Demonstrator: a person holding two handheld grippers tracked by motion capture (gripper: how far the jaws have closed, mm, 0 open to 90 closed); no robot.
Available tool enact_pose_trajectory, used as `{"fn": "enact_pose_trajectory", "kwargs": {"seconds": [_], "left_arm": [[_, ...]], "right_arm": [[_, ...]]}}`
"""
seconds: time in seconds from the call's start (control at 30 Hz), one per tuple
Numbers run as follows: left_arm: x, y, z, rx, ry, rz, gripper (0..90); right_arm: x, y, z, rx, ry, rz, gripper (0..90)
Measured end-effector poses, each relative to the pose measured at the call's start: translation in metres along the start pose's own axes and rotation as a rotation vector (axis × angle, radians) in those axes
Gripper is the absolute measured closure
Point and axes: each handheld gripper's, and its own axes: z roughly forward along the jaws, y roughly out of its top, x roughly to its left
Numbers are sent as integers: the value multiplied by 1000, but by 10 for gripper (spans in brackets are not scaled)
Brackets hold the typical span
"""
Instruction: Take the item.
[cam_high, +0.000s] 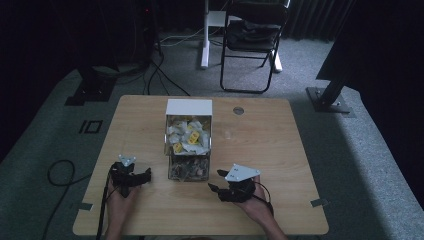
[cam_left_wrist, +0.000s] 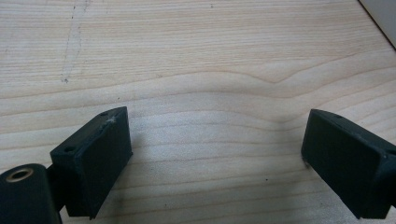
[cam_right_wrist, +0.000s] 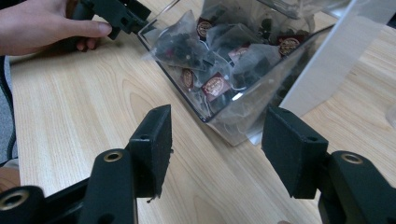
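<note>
My left gripper and right gripper sit low on the near table, jaws spread, nothing held. Between them, just beyond, I see the clear box of tea bags; farther back, yellow packets.

A black folding chair stands on grey carpet beyond the wooden table, beside a white desk leg, with black cables trailing across the floor at left.
</note>
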Motion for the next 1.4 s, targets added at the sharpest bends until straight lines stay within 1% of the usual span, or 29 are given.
{"fn": "enact_pose_trajectory", "kwargs": {"seconds": [0.4,0.53,0.77,0.9,1.13,1.3,1.4], "left_arm": [[0,0,0,2,-4,6,90],[0,0,0,2,-5,7,91],[0,0,-1,3,-6,9,90],[0,0,0,2,-5,8,90],[0,0,0,2,-6,8,90],[0,0,0,2,-5,8,90],[0,0,0,2,-5,8,90]], "right_arm": [[8,10,12,-14,36,-24,430],[12,13,17,-10,52,-34,431],[14,16,24,-5,72,-43,436],[17,18,30,-1,86,-59,438],[21,21,37,2,100,-66,440],[23,24,45,8,114,-79,454],[24,25,48,10,118,-77,460]]}}
